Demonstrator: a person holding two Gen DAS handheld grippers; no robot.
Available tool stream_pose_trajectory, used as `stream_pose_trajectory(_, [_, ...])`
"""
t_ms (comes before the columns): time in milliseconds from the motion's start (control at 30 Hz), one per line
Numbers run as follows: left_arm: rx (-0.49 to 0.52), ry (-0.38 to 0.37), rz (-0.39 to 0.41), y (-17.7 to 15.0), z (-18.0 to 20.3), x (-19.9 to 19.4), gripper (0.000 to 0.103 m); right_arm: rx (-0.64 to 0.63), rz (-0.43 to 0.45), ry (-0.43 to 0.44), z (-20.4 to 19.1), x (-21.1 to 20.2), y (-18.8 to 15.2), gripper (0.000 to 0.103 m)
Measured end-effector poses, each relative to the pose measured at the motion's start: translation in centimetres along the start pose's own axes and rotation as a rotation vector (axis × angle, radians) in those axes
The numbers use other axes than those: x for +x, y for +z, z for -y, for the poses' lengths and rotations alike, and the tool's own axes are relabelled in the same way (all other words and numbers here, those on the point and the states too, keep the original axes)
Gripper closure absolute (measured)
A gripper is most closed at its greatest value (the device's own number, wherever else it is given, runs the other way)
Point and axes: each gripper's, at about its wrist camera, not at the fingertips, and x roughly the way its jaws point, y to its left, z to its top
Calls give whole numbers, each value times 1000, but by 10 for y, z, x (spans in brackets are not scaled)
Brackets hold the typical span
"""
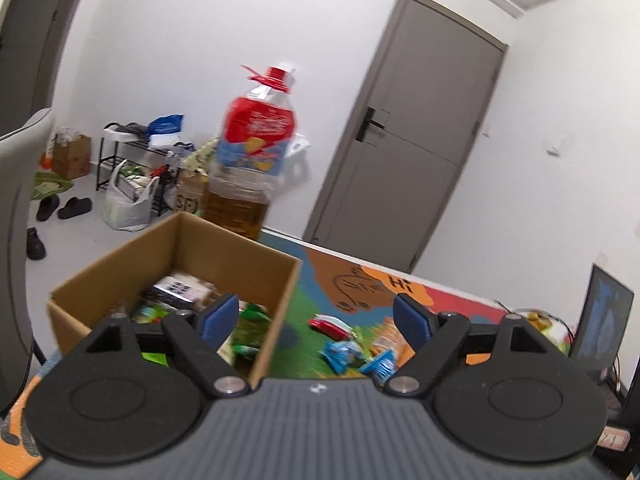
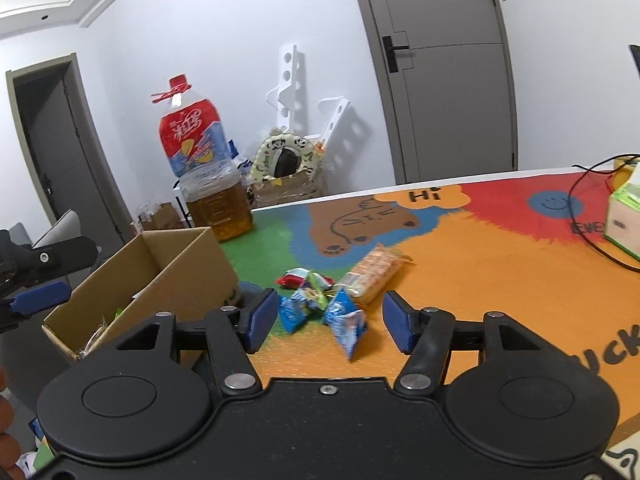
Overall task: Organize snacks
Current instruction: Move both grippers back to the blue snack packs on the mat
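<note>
An open cardboard box point(image 1: 256, 272) point(image 2: 176, 264) stands on the colourful table mat and holds several snack packets point(image 1: 180, 288). My left gripper point(image 1: 316, 318) is open above the box's right wall, with nothing between its blue pads. Loose snacks lie on the mat to the right of the box: a red packet point(image 2: 294, 278) point(image 1: 330, 326), two blue packets point(image 2: 294, 310) point(image 2: 348, 322), a green one point(image 2: 318, 282) and a long orange biscuit pack point(image 2: 372, 272). My right gripper point(image 2: 330, 320) is open just in front of the blue packets, which show between its pads untouched.
A large oil bottle point(image 2: 204, 168) point(image 1: 248, 160) with a red cap stands on the mat behind the box. A green-and-white carton point(image 2: 624, 216) and a black cable point(image 2: 584, 216) lie at the far right. A dark screen point(image 1: 604, 320) stands at the right edge. The left gripper's arm point(image 2: 40, 272) shows beside the box.
</note>
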Motion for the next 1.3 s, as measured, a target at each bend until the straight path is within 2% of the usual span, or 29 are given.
stream_pose_trajectory(200, [38,-49,-12,-9,26,8,24,13,0,10,16,-3,-1,45])
stream_pose_trajectory(433, [63,-36,-59,-25,39,33,48,29,-38,34,32,16,-6,46])
stream_pose_trajectory(533, [77,-29,-84,-33,43,46,53,31,-48,55,37,22,-8,46])
stream_pose_trajectory(733, [67,-8,-117,-45,46,70,56,16,-85,114,39,41,-5,48])
stream_pose_trajectory(967, [32,26,-113,-51,48,88,59,-47,-149,127,41,73,2,49])
stream_pose_trajectory(1033, [21,38,-116,-53,48,94,63,-59,-159,139,40,81,1,50])
stream_pose_trajectory(1167, [7,59,-119,-56,46,104,65,-17,-177,161,46,94,-8,62])
stream_pose_trajectory(1300, [9,67,-139,-60,46,117,65,-2,-203,172,47,101,-13,63])
